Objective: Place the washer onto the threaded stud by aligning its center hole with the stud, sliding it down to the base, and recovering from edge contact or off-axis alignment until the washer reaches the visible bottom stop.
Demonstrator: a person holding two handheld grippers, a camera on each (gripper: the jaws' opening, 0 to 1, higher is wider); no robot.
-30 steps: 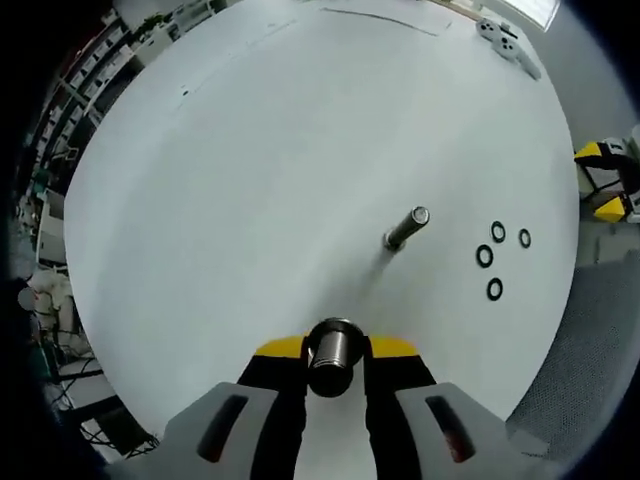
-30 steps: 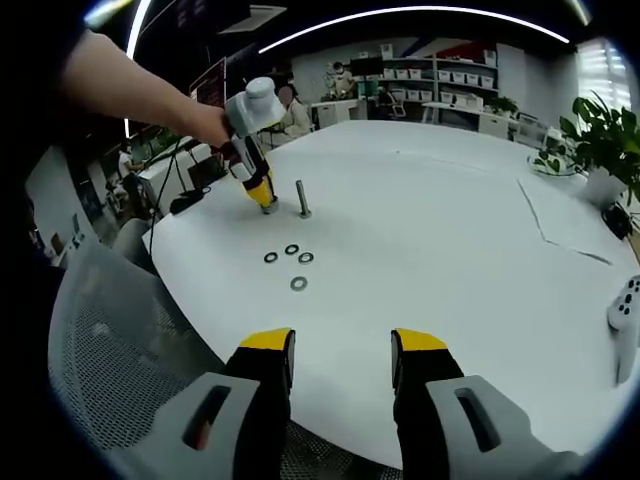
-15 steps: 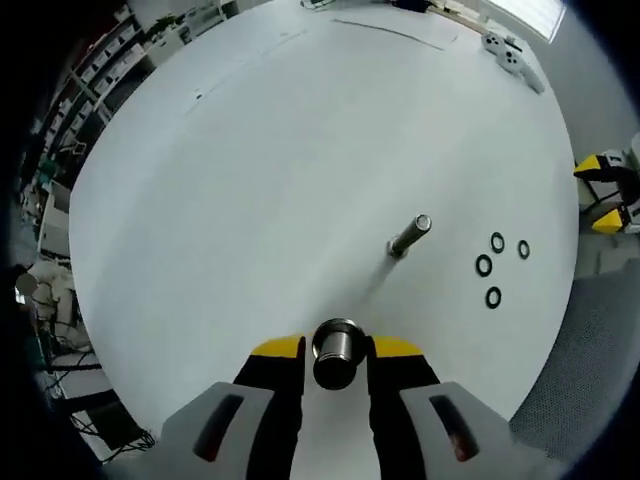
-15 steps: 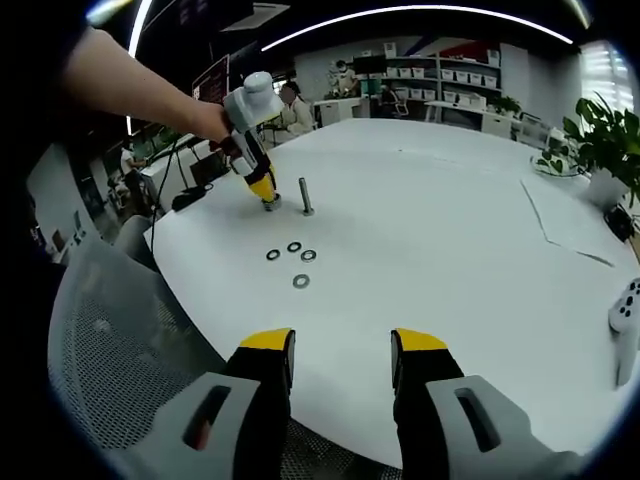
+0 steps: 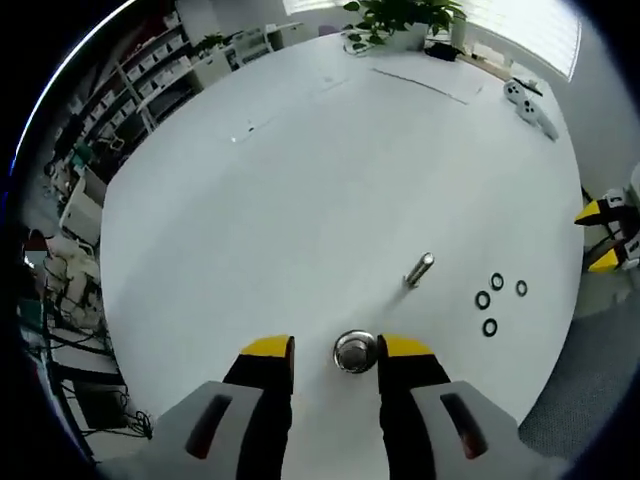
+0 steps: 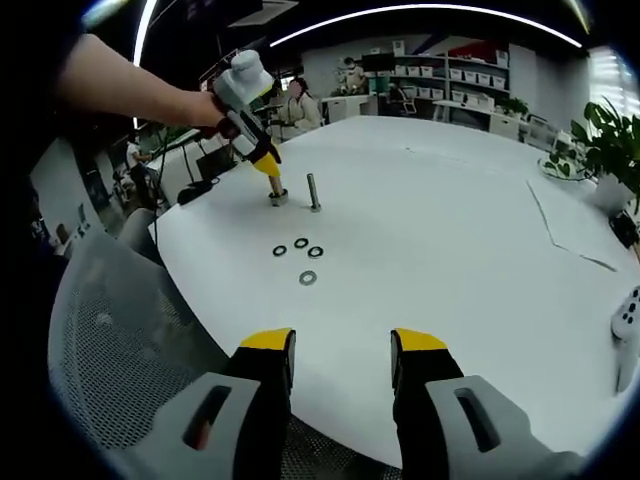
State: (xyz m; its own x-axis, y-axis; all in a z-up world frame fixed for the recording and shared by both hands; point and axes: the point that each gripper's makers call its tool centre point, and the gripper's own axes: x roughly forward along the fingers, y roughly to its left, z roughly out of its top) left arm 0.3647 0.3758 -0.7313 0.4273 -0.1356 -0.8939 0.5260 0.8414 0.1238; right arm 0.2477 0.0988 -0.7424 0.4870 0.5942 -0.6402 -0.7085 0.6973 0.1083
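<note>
The left gripper (image 5: pixel 335 350) hangs above the round white table (image 5: pixel 300 180) with its yellow-tipped jaws apart and nothing between them. Below the gap, on the table, stands a short metal cylinder (image 5: pixel 355 352), seen from its top; the jaws do not touch it. A little farther on the table stands the threaded stud (image 5: pixel 419 270), upright and bare — no washer sits on it. To the right of the stud lie four dark washers (image 5: pixel 490 327) in a small group, flat on the table, apart from the stud. At the far edge of the table lie a white game controller (image 5: pixel 528 100) and a potted plant (image 5: pixel 400 20).

In the right gripper view, the right gripper (image 6: pixel 340 355) is held near the table edge, its jaws wide apart and empty. Across the table, a person's hand (image 6: pixel 205 108) holds the left gripper (image 6: pixel 268 165) pointing down, its yellow tips just above the short cylinder (image 6: pixel 278 197). The stud (image 6: pixel 314 192) stands just beside that cylinder. The washers (image 6: pixel 308 277) lie between the stud and the right gripper, three close together and one a bit nearer to the camera. A grey mesh chair (image 6: pixel 130 350) stands at the left by the table — its back is close to the table edge.
</note>
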